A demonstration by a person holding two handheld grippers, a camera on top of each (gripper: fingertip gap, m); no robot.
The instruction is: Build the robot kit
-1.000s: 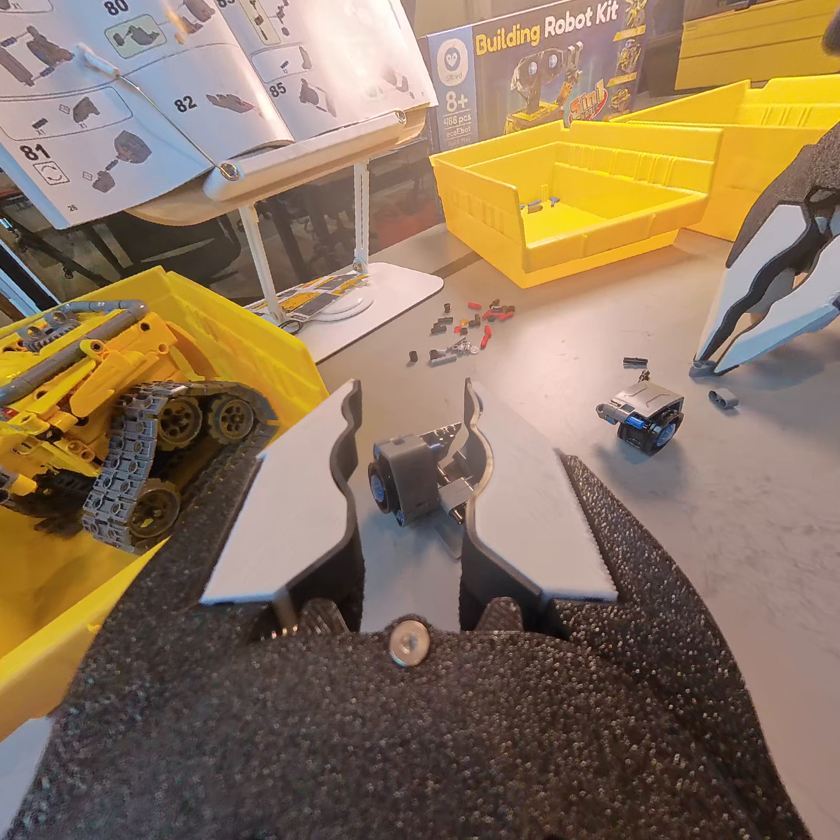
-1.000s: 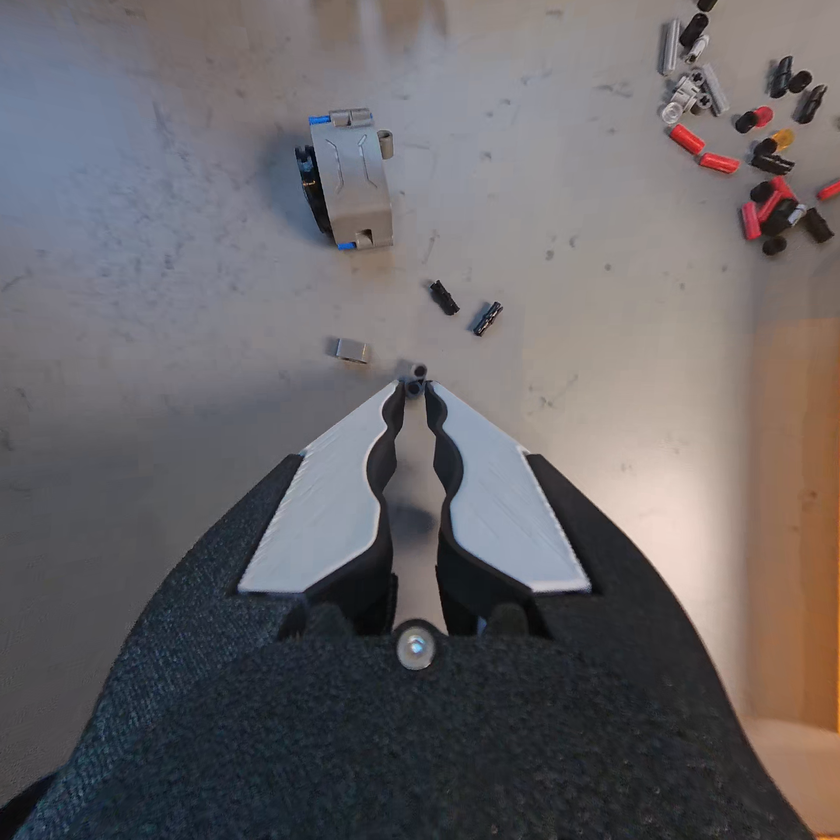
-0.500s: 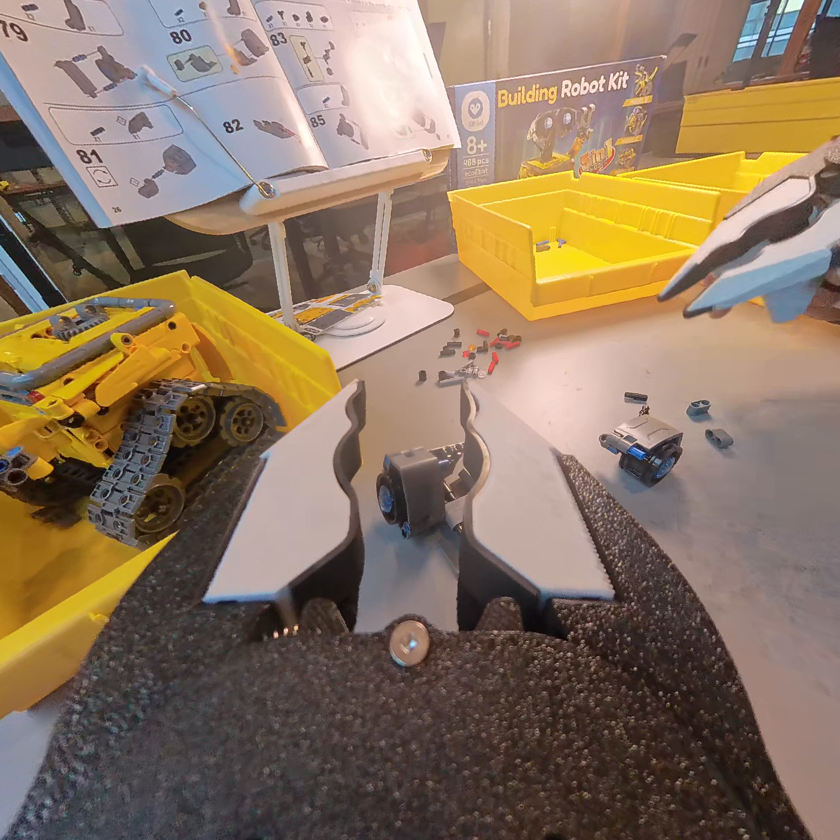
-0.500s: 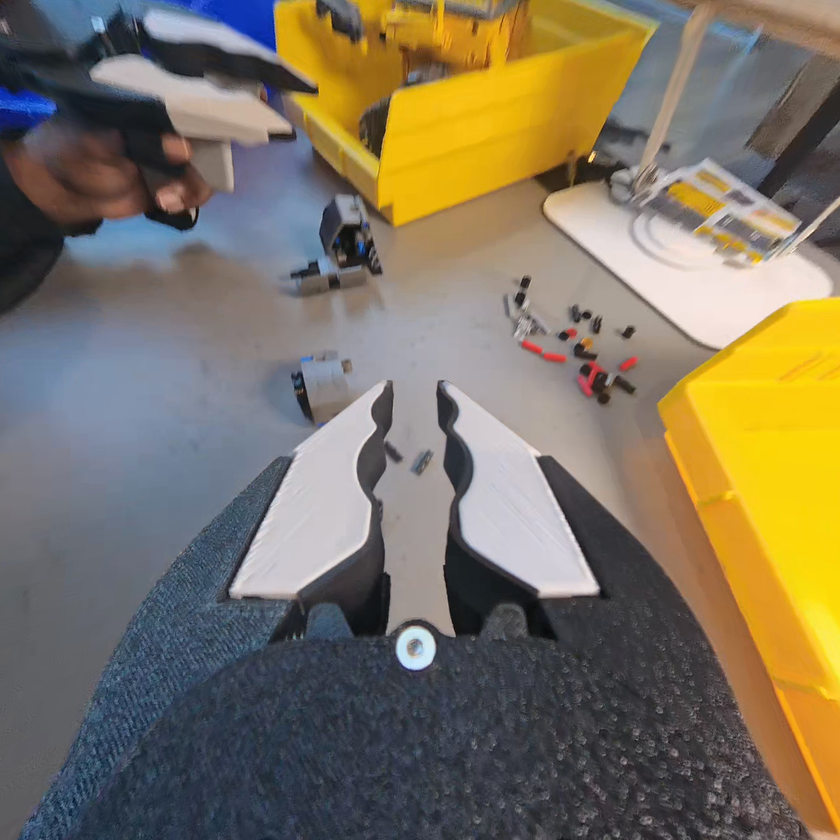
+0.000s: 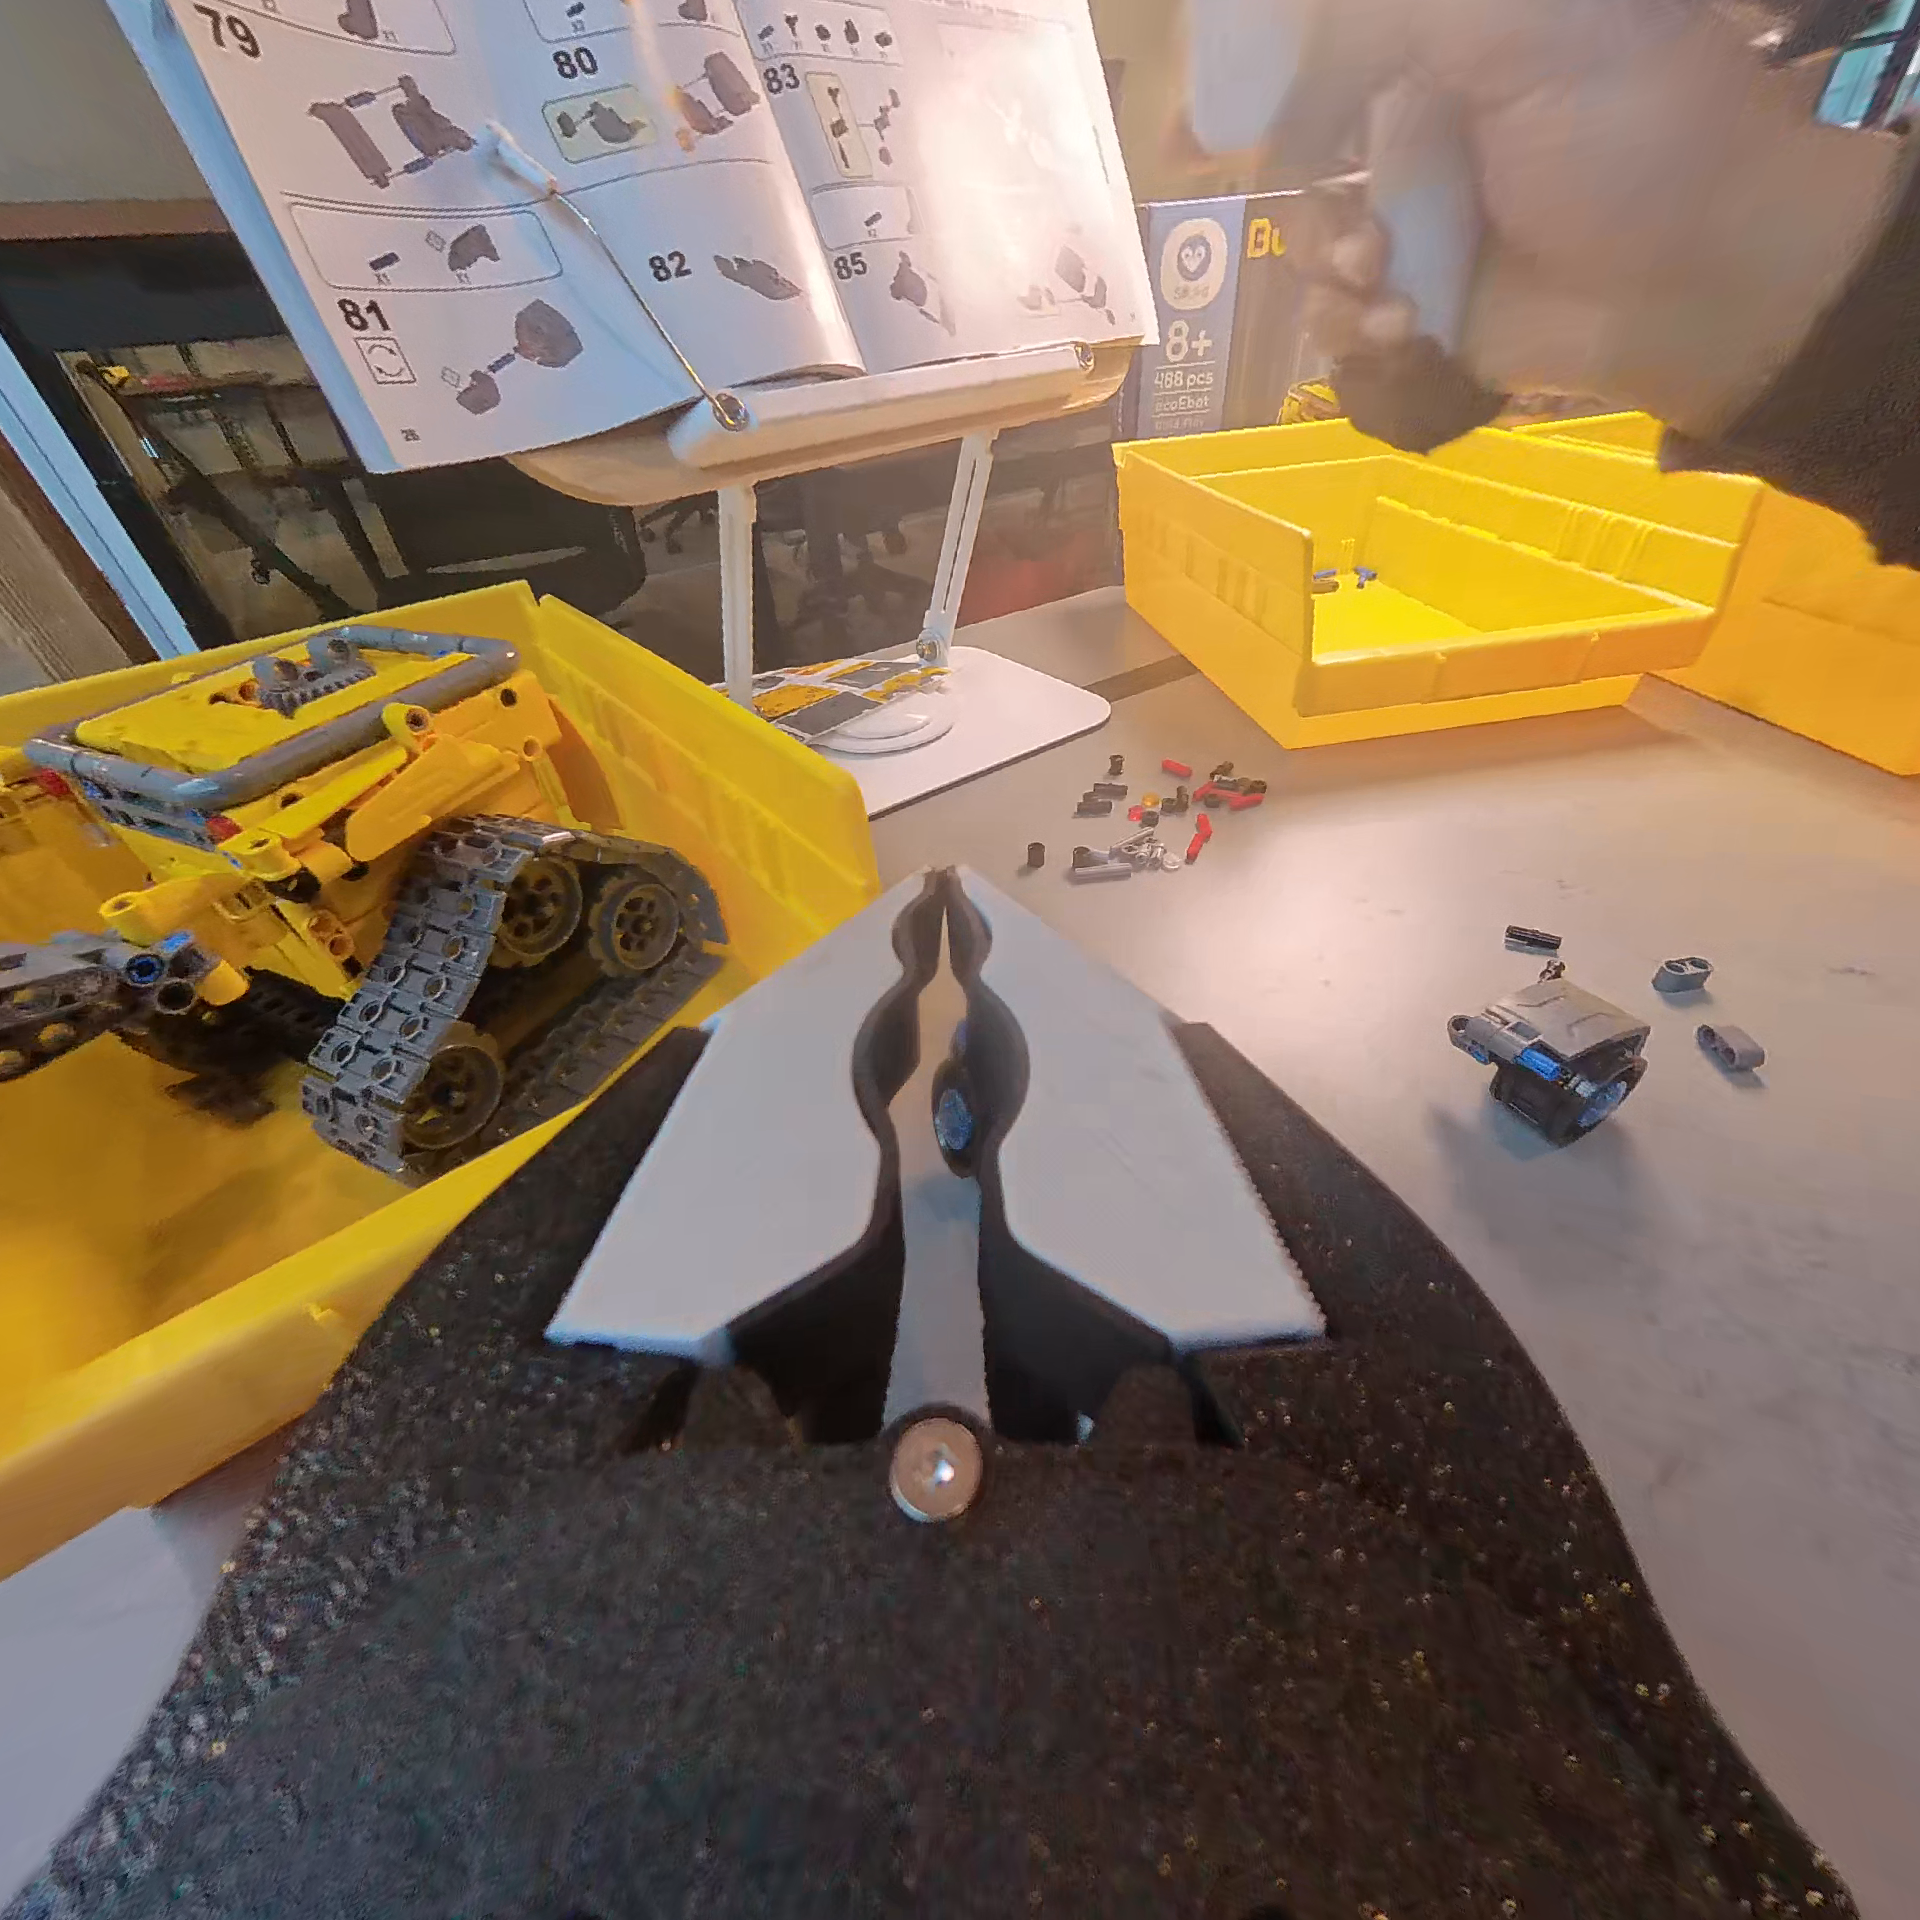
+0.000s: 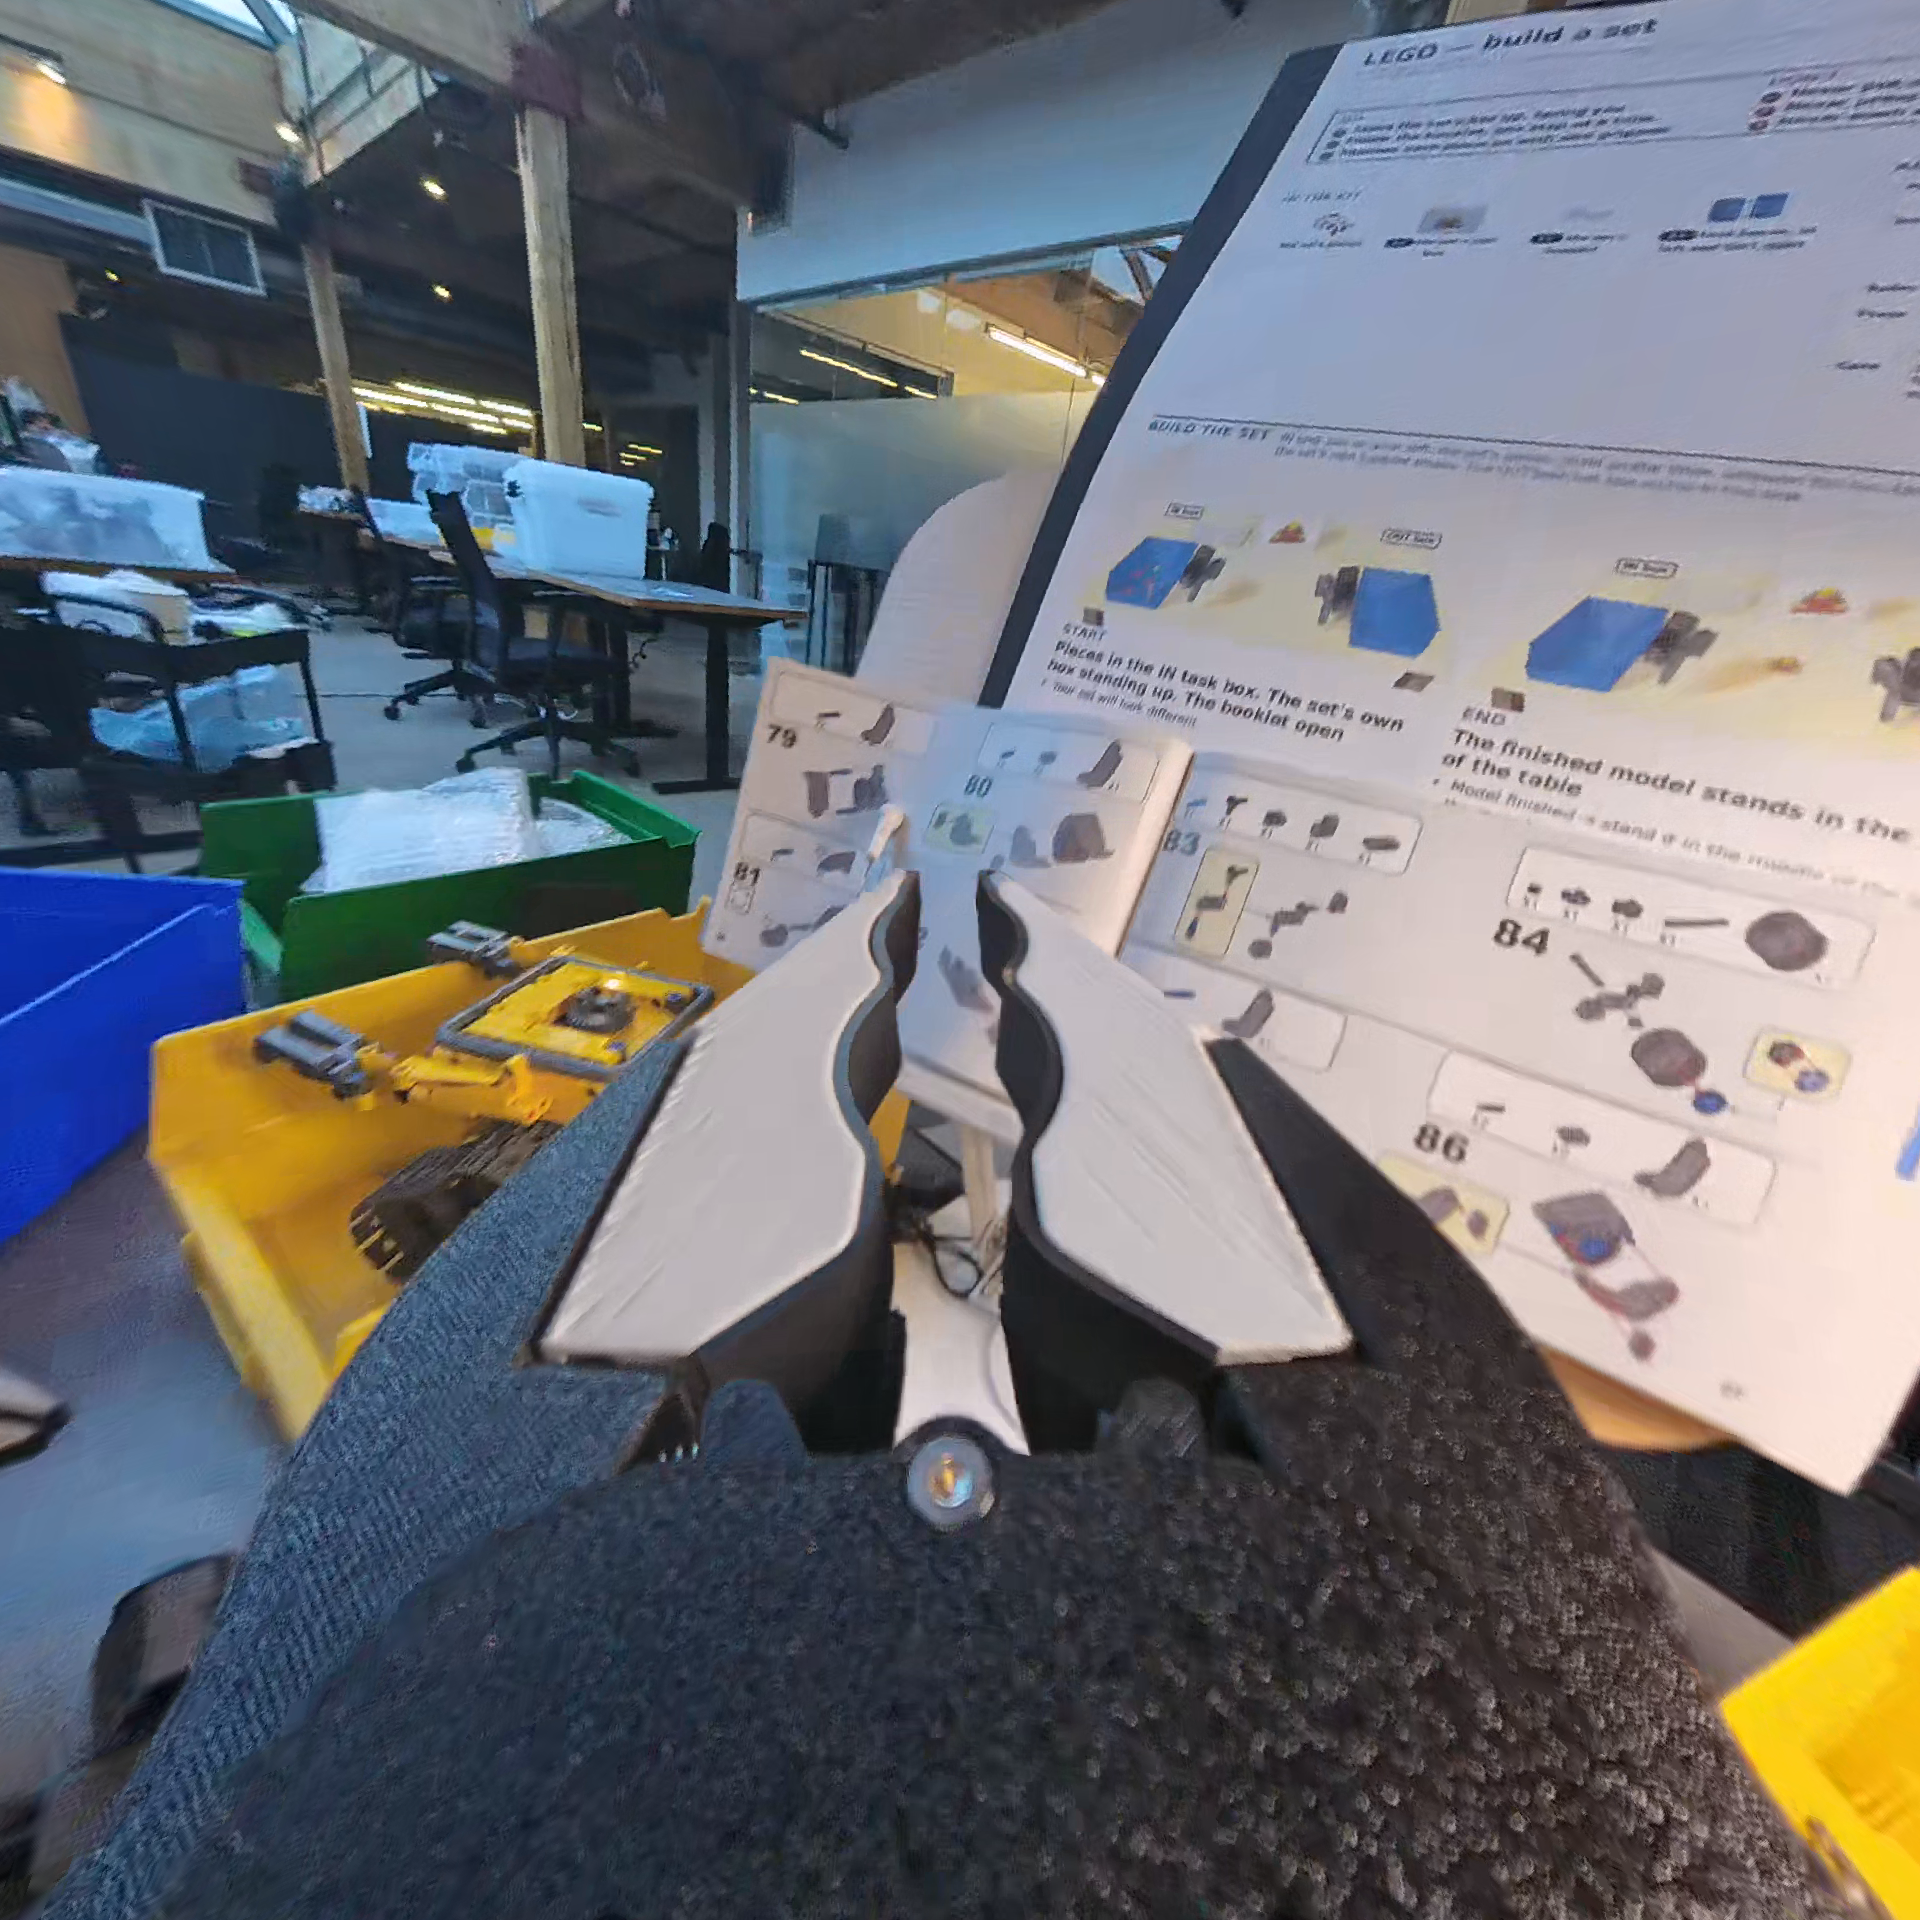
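Left gripper [image 5: 945,883] tips pressed together above the surface [image 5: 1558,1299]; right gripper [image 6: 948,894] slightly spread, empty, before the instruction booklet [image 6: 1299,935].

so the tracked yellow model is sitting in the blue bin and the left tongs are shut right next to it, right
Not quite: the tracked yellow model sits in a yellow bin, not a blue one, as the left wrist view shows. In the right wrist view the blue bin stands apart, to the side of it. The rest holds: the left tongs are shut right next to that bin.
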